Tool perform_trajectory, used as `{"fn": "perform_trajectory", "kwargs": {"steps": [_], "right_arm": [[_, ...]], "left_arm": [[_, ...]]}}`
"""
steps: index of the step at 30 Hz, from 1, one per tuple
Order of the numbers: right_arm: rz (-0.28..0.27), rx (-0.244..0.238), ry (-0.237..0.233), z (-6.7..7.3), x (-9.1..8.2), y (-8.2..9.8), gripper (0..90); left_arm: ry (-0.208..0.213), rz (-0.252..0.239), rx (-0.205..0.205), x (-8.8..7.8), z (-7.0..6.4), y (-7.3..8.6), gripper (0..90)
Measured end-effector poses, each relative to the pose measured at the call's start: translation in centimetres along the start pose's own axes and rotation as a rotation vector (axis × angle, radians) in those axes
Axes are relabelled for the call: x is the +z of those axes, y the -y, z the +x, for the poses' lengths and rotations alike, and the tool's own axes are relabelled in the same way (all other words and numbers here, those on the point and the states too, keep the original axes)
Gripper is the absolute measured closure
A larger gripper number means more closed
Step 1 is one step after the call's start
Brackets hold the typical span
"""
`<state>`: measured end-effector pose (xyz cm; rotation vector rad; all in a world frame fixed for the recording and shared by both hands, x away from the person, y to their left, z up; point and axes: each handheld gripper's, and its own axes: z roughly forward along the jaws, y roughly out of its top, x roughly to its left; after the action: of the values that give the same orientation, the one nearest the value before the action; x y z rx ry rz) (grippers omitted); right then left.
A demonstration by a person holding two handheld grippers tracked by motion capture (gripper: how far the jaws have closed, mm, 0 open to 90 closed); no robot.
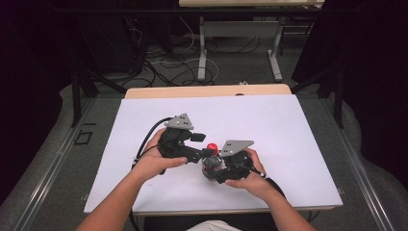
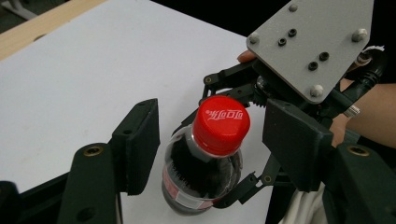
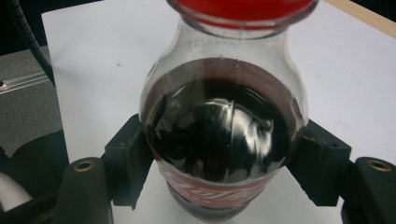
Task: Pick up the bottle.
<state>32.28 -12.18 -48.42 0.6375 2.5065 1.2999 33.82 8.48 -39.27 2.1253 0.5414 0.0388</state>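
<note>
Bottle (image 3: 223, 140) of dark cola w/ red cap (image 2: 221, 123), upright near front-centre of white counter (image 1: 288, 139). Clamped at the body, both sides, by right hand-held gripper (image 1: 226, 166). Left hand-held gripper (image 2: 212, 140) spread wide around the cap, jaws apart from it, not touching. Red label low on bottle.

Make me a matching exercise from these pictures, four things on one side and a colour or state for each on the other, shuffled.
Things:
1. round plastic bottle cap
2. left gripper
3. right gripper
4. flat table sheet

States:
A. shut on the clear cola bottle
B. white
C. red
D. open, jaws either side of the cap

Pairs: 1-C, 2-D, 3-A, 4-B
</note>
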Motion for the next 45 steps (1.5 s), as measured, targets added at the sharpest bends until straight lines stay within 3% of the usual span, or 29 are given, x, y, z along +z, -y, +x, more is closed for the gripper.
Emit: {"fn": "perform_trajectory", "kwargs": {"steps": [8, 9, 24, 27, 33, 34, 36, 45], "right_arm": [[-0.003, 0.008, -0.017, 0.0, 0.0, 0.0, 29.4], [-0.005, 0.005, -0.018, 0.0, 0.0, 0.0, 29.4], [0.018, 0.003, -0.054, 0.2, 0.4, 0.0, 29.5], [0.015, 0.007, -0.049, 0.2, 0.4, 0.0, 29.5], [0.015, 0.024, -0.03, 0.1, 0.2, -0.1, 29.7], [-0.004, 0.022, -0.017, 0.1, 0.3, -0.1, 29.7], [0.0, 0.026, -0.008, 0.0, 0.3, -0.1, 29.7], [-0.008, 0.062, 0.063, 0.2, 0.3, -0.3, 29.7]], "left_arm": [[0.014, 0.019, -0.024, 0.9, 0.0, -0.4, 47.8], [0.02, 0.04, -0.019, 0.9, 0.0, -0.5, 49.1], [0.048, 0.063, 0.034, 1.4, 0.3, -0.3, 60.7], [0.025, 0.058, 0.042, 1.4, 0.0, -0.3, 61.0], [-0.031, 0.028, 0.0, 1.6, -0.5, -0.4, 61.3], [-0.053, 0.017, -0.008, 1.7, -0.6, -0.3, 61.4], [-0.069, 0.027, -0.024, 1.7, -0.8, -0.4, 61.4], [-0.246, -0.018, -0.112, 2.3, -2.3, -0.8, 61.5]]}}
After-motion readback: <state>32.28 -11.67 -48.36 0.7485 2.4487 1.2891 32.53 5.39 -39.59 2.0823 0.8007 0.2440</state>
